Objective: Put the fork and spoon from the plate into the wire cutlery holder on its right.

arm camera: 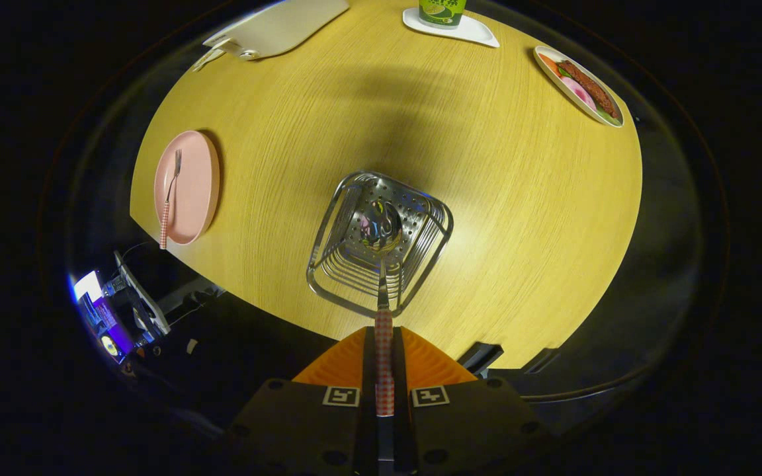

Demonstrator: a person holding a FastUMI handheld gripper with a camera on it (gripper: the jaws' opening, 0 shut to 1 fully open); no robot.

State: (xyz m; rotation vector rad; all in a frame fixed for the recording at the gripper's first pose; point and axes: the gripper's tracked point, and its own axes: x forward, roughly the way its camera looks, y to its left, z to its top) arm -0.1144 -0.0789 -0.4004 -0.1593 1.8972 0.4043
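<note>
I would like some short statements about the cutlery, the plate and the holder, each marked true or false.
1. The gripper is shut on the spoon with a checked handle. True.
2. The spoon's bowl hangs over the square wire cutlery holder. True.
3. The fork with a checked handle already stands in the holder. False: it lies on the round pink plate.
4. The pink plate touches the holder. False: bare yellow wooden table lies between them.
5. The gripper's fingers are wide open. False: they press on the spoon's handle.
</note>
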